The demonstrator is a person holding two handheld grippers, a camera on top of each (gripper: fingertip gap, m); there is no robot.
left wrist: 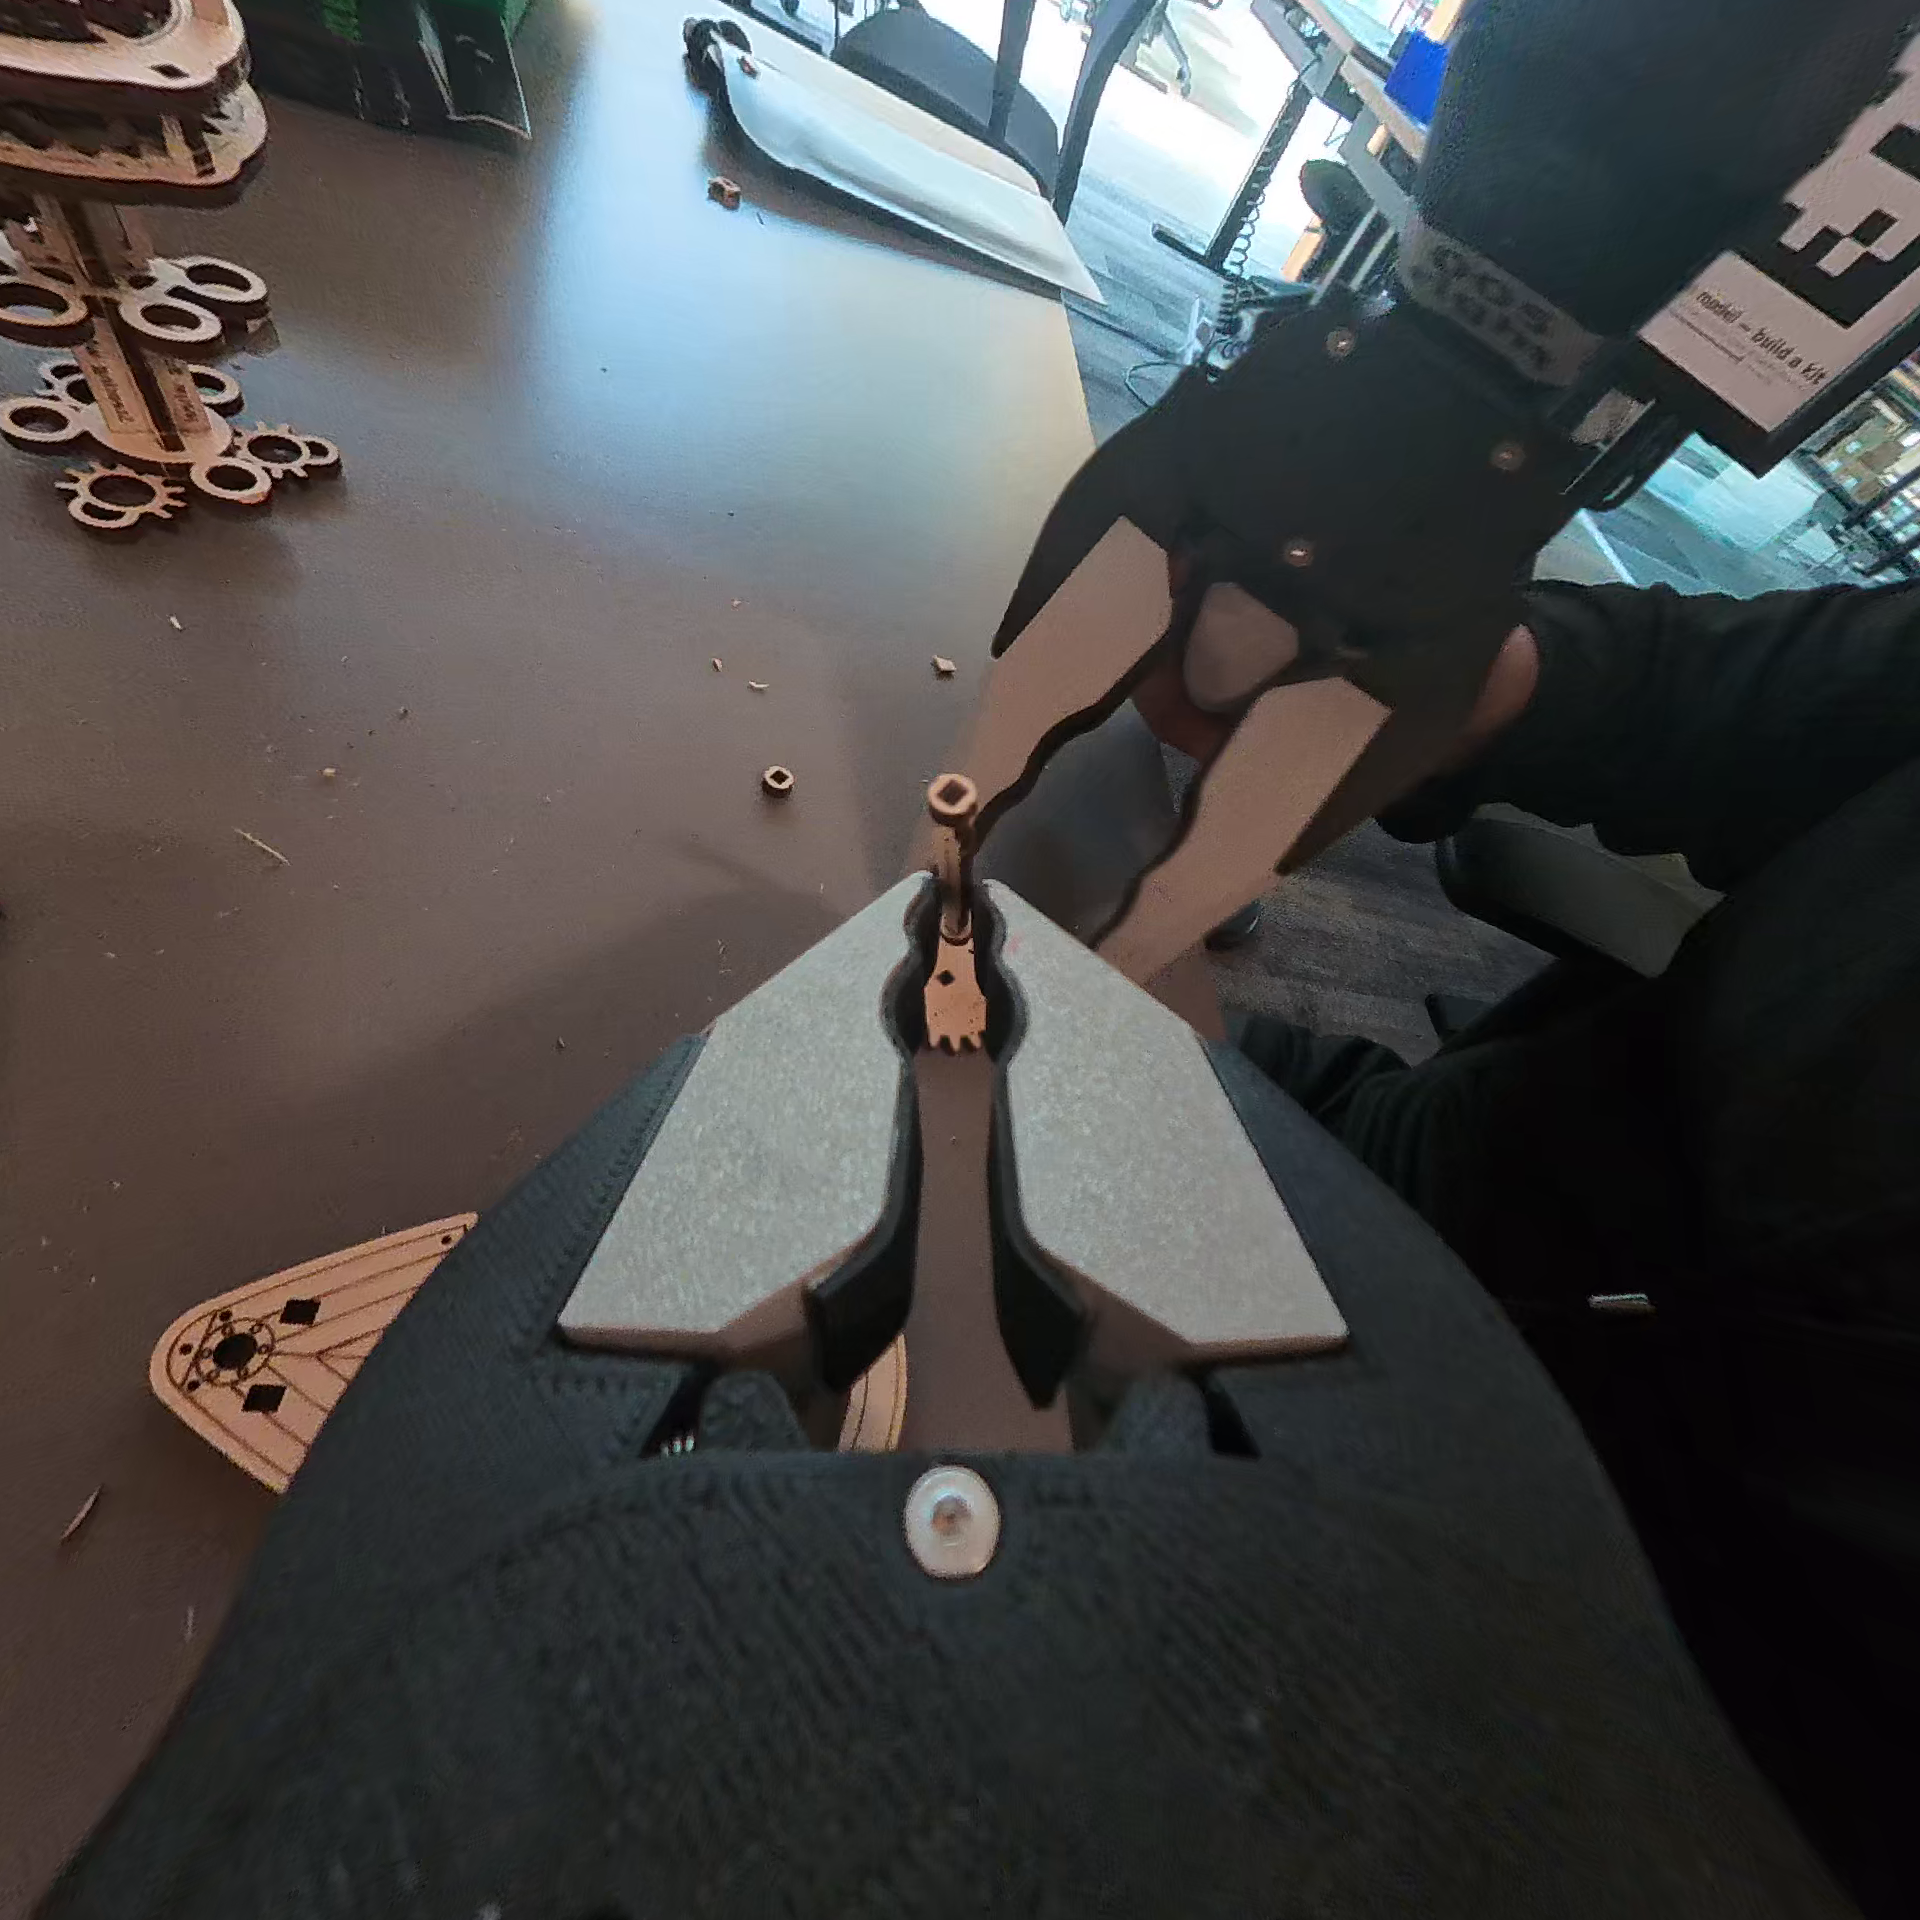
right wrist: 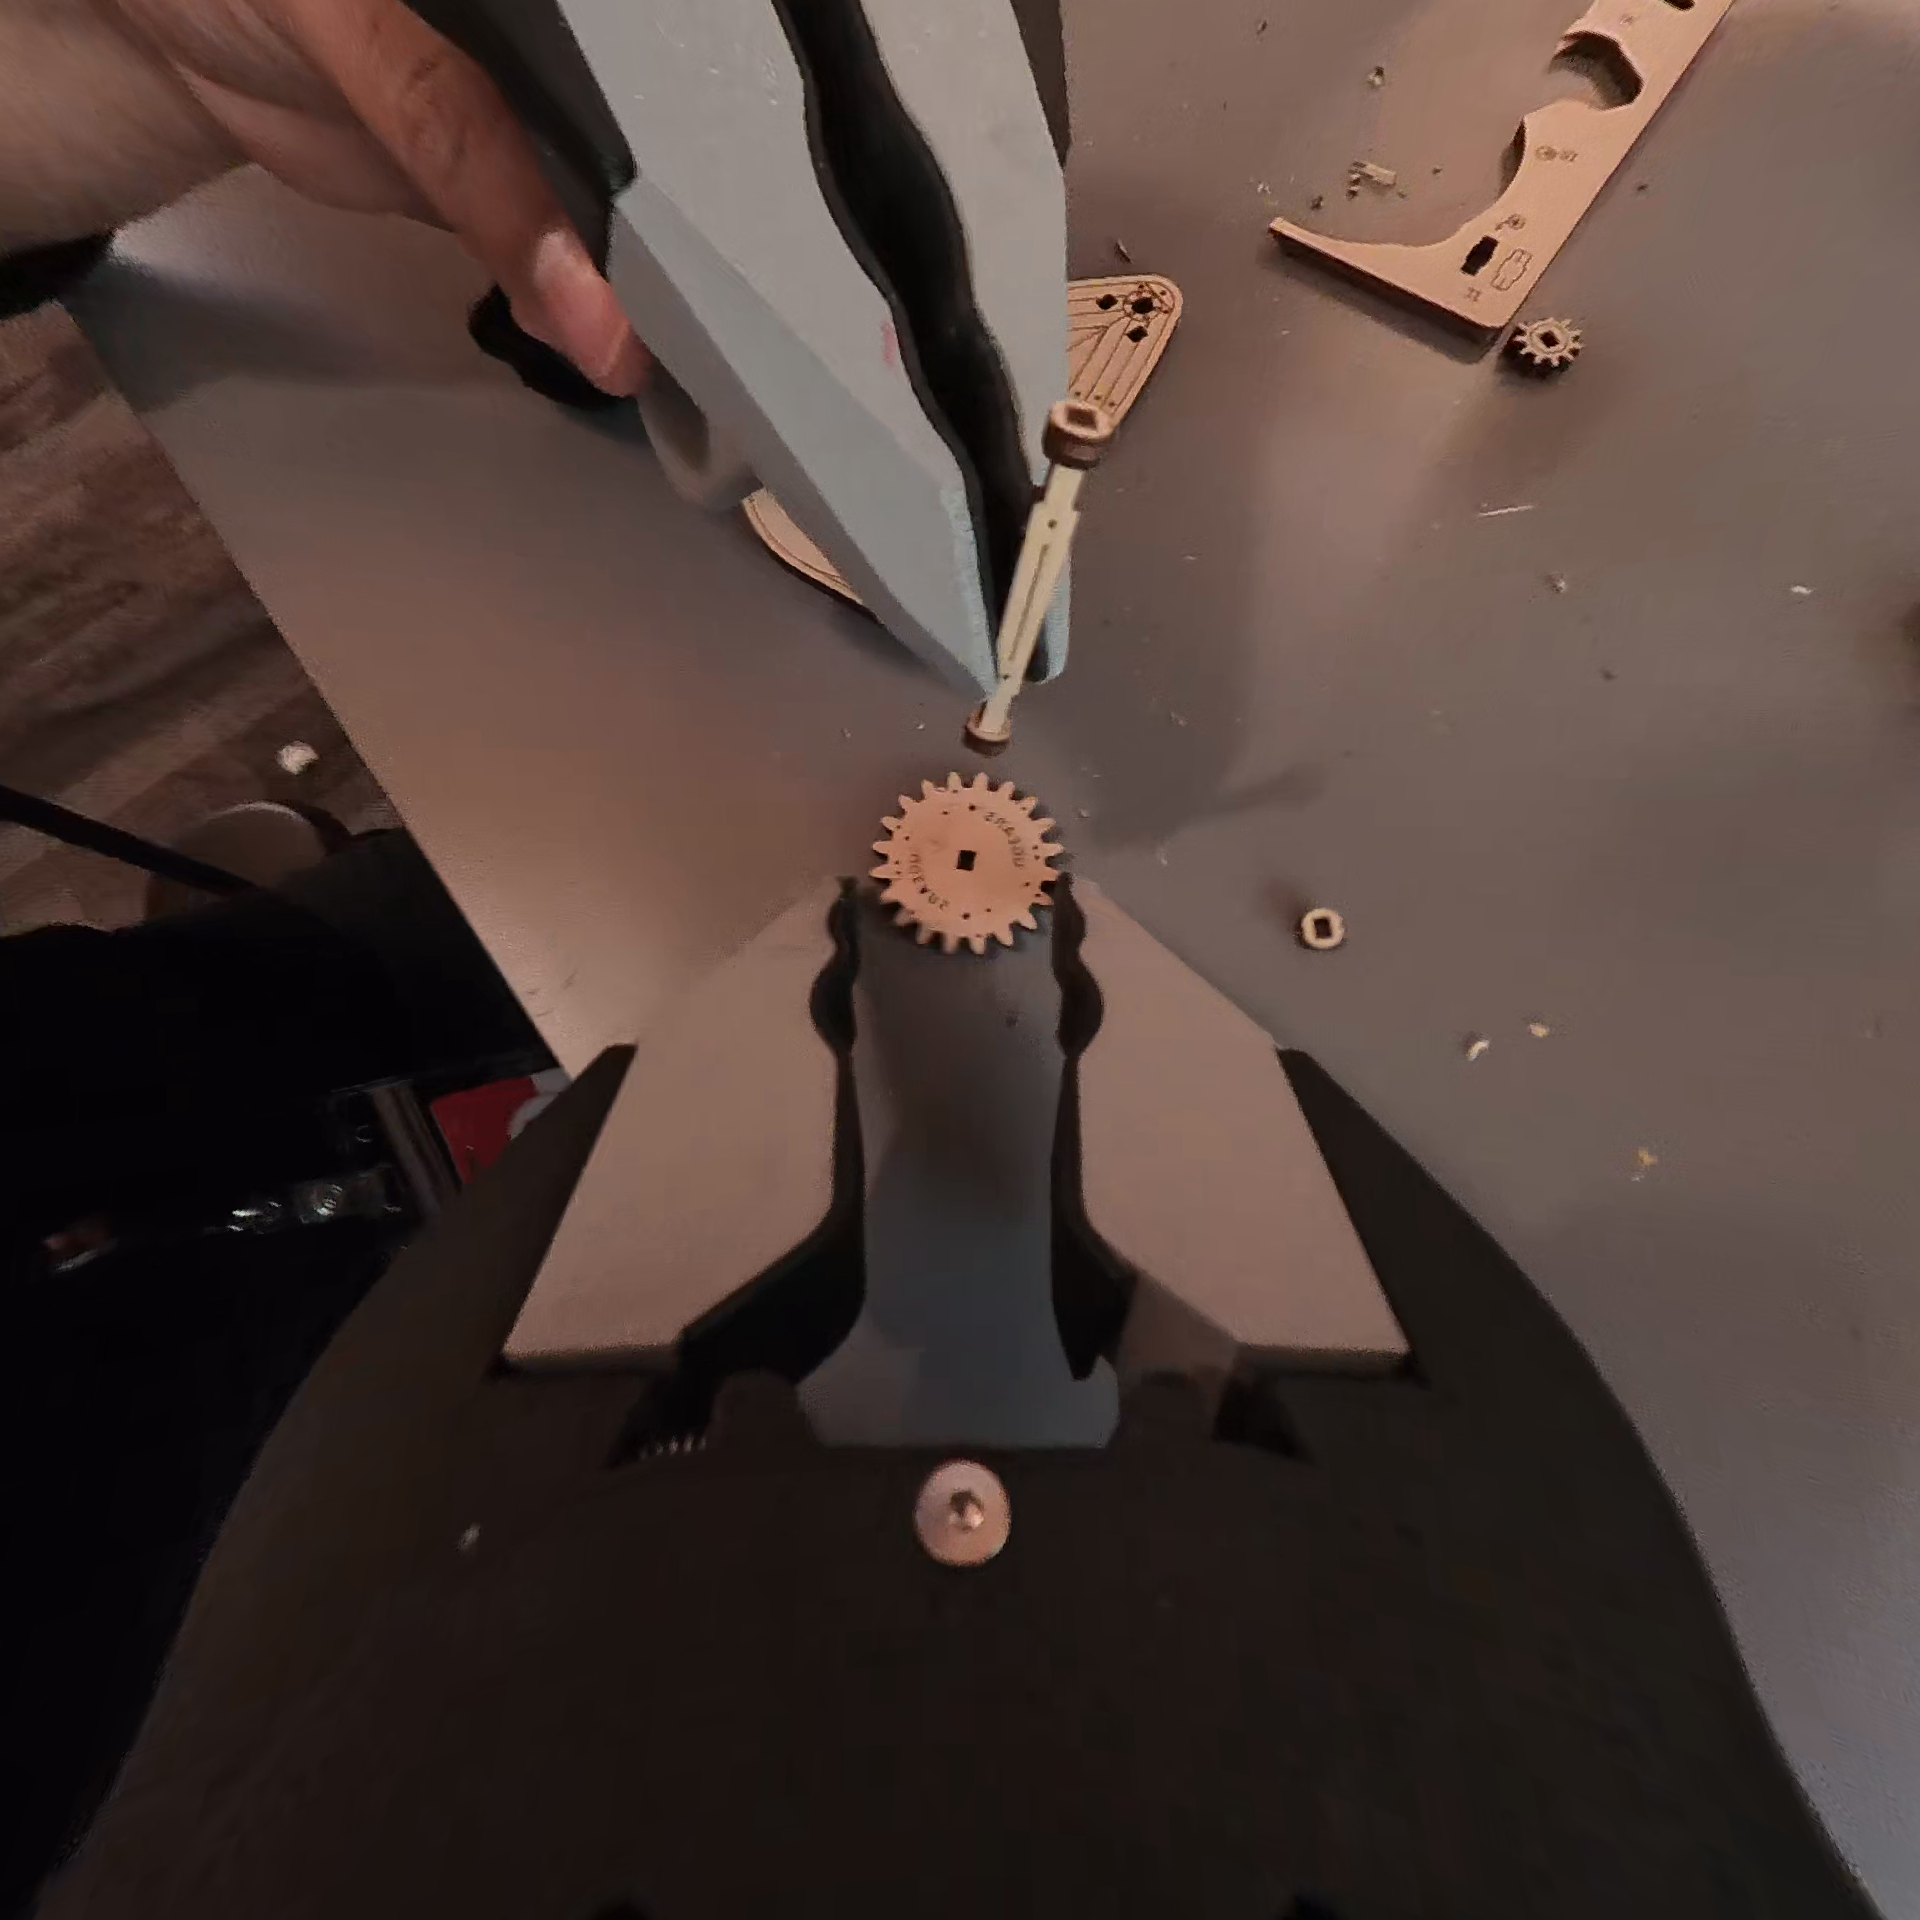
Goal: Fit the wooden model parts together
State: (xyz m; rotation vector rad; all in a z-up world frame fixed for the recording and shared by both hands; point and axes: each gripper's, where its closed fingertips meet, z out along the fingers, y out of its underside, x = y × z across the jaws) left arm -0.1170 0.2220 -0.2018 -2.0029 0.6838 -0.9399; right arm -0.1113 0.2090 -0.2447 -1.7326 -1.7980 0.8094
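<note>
My left gripper is shut on a thin wooden axle with a square-holed collar on its far end. In the right wrist view this gripper comes in from above, and the axle has a collar at each end. The axle's lower collar hangs just beyond a wooden gear, which lies flat on the grey table. My right gripper is open with its tips either side of the gear, and a thin gap shows on the left. It also shows in the left wrist view.
A fan-shaped wooden plate lies under my left gripper. A half-built wooden model stands at the far left. A cut-out wooden sheet, a small gear and a small ring lie to the right. The table edge runs close on the left. One gripper's finger ends stand about 5 centimetres off the other's. The fan-shaped wooden plate is about equally far from each gripper, around 12 centimetres. Look for it in the right wrist view too.
</note>
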